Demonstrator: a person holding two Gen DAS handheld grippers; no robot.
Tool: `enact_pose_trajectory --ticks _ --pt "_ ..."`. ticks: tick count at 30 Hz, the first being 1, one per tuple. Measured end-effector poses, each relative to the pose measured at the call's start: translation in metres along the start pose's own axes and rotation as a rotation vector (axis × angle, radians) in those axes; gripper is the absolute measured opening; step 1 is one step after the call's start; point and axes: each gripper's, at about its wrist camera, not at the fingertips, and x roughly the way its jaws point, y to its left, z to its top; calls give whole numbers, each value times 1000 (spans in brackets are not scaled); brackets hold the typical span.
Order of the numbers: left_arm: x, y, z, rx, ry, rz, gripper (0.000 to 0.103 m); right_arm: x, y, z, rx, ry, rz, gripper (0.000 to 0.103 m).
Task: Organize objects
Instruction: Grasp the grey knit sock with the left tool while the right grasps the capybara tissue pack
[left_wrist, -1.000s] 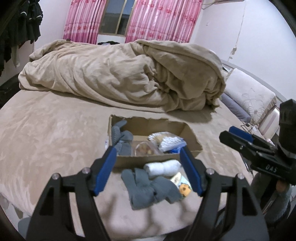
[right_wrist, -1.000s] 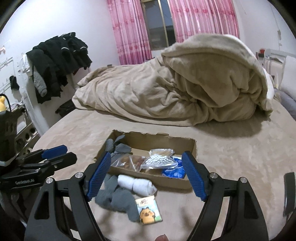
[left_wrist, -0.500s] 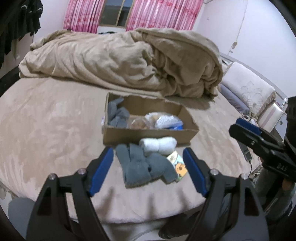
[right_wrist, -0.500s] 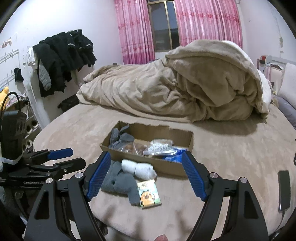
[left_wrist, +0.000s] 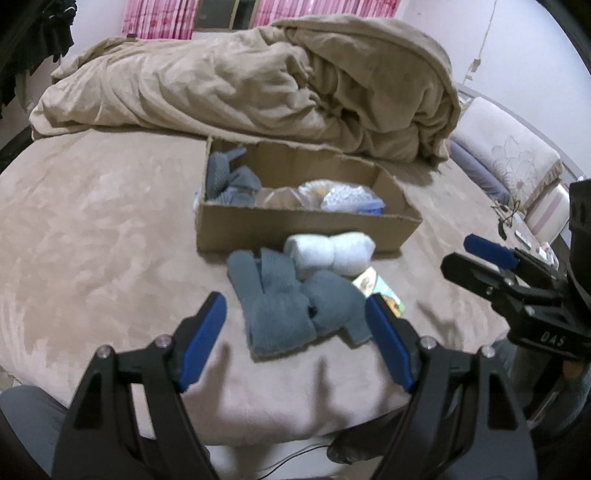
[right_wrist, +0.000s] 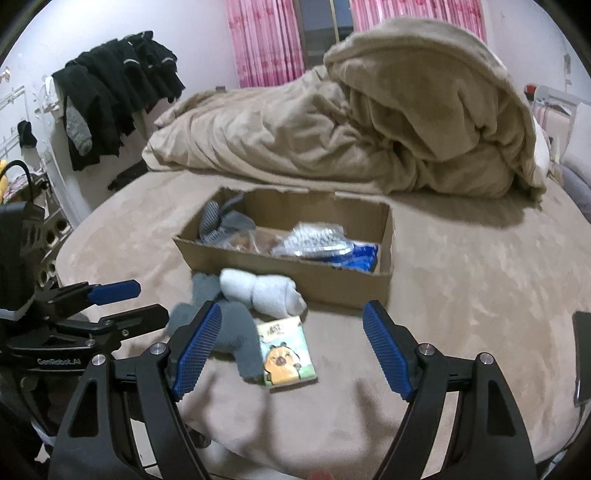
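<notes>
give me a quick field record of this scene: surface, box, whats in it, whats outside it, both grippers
surface: tan plush bed cover
container: open brown cardboard box
in box: grey knitted glove, clear snack bags, blue packet
outside, in front of box: rolled white socks, grey knitted gloves, small cartoon-print packet
left gripper: open, empty, over the grey gloves
right gripper: open, empty, over the packet
</notes>
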Motion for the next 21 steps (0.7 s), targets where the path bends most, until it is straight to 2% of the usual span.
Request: enact_pose_trajectory --ticks 10,21 --pt "37 6 -7 -17 55 15 79 39 -10 -17 19 82 2 81" --pt "66 7 -13 -12 89 4 80 77 1 -38 -79 160 -34 80"
